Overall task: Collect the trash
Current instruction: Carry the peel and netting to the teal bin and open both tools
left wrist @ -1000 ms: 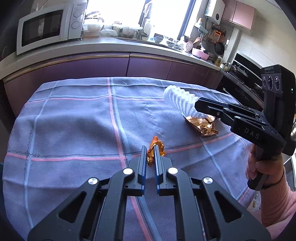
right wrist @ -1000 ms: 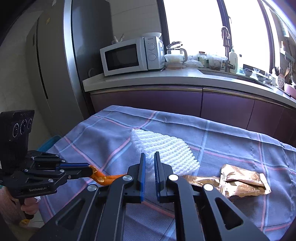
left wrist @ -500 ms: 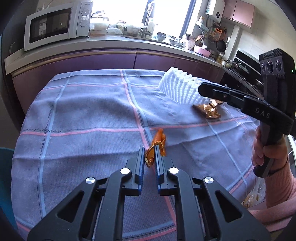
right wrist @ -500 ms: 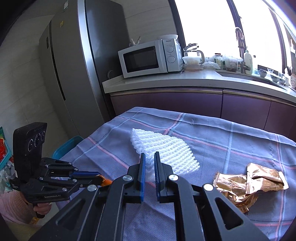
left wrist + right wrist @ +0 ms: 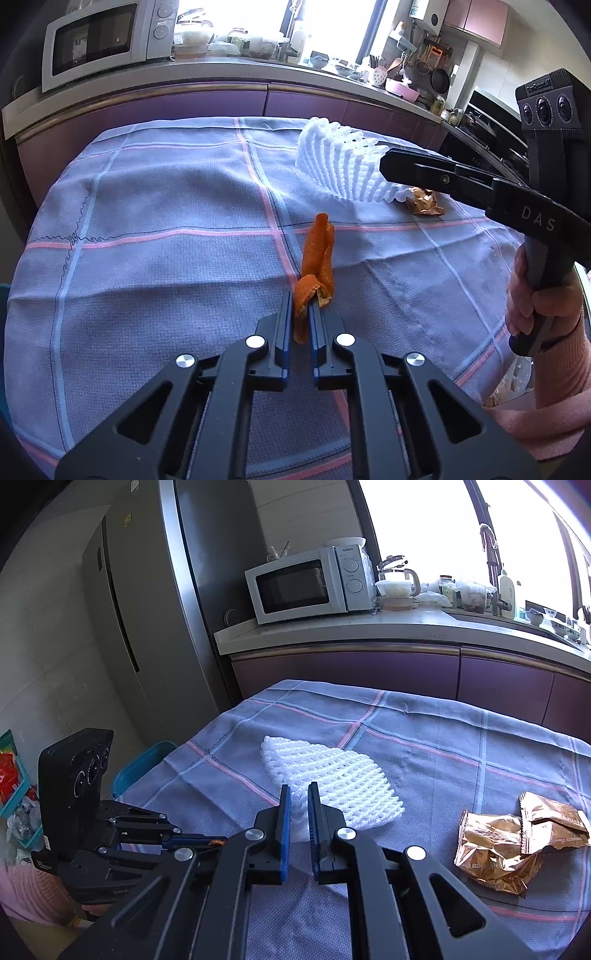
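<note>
Orange peel [image 5: 317, 258]: curled strip, caught by its near end only, the rest jutting forward over the checked cloth [image 5: 166, 221] of the worktop. Whether the far tip clears the cloth is hard to tell.

Left gripper [image 5: 297, 299]: jaws clamped on that peel end, just drawn tighter with the peel between them. Narrow bite on a springy, curled rind, so likely to slip or tear out on a quick swing and drop back on the cloth or over the near edge to the floor. Could also smear juice on the pads and loosen the hold.

Foam net [image 5: 332, 775]: white mesh sleeve, seemingly pinched at one corner, tilted up off the cloth in the left wrist view. Right gripper [image 5: 296, 794]: jaws close together on that corner. Soft foam squashes and stretches; a thin corner hold may pull through, or the hanging body may drag across the cloth.

Gold wrappers [image 5: 495, 845]: two or three, lying loose on the cloth to the right of the net, apart from it, not yet collected. Easy to sweep off the edge with a trailing net or a passing hand [image 5: 539, 306].

Blue tub [image 5: 147, 760] beside the worktop's left side, possibly the bin: cannot tell. Both grippers near each other, so a crossing path toward it risks a knock and a lost item.
</note>
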The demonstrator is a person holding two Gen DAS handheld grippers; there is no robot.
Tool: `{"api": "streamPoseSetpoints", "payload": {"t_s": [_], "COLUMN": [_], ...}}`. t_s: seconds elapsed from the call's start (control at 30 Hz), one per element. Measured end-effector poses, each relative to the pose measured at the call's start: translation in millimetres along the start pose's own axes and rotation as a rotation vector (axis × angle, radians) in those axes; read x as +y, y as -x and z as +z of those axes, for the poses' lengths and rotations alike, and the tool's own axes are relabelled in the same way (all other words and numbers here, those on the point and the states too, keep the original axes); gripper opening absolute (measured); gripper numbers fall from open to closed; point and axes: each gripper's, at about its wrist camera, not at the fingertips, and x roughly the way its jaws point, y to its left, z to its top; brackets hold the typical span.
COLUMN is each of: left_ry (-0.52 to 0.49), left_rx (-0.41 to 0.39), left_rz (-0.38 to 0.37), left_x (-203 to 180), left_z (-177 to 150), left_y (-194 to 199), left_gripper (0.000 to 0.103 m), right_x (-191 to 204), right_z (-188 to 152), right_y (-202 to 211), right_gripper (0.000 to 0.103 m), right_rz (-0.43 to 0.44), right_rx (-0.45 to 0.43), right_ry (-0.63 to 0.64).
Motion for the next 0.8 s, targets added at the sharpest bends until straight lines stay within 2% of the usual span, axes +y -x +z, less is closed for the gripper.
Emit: {"api": "streamPoseSetpoints", "payload": {"t_s": [0.33, 0.8], "left_ry": [0.033, 0.143], "left_rx": [-0.088, -0.181], "left_rz": [0.044, 0.149], "left_x": [13.6, 64.3], "left_z": [0.6, -20.2], "left_y": [45.0, 114.2], "left_gripper": [0.006, 0.006], "right_x": [22.5, 79.2], "right_z": [12.6, 30.0], "right_y": [2.4, -18.0], "right_gripper": [0.008, 0.008], "right_rz": [0.052, 0.202], "right_rx": [-0.031, -0.023], "right_ry": [0.034, 0.111]}}
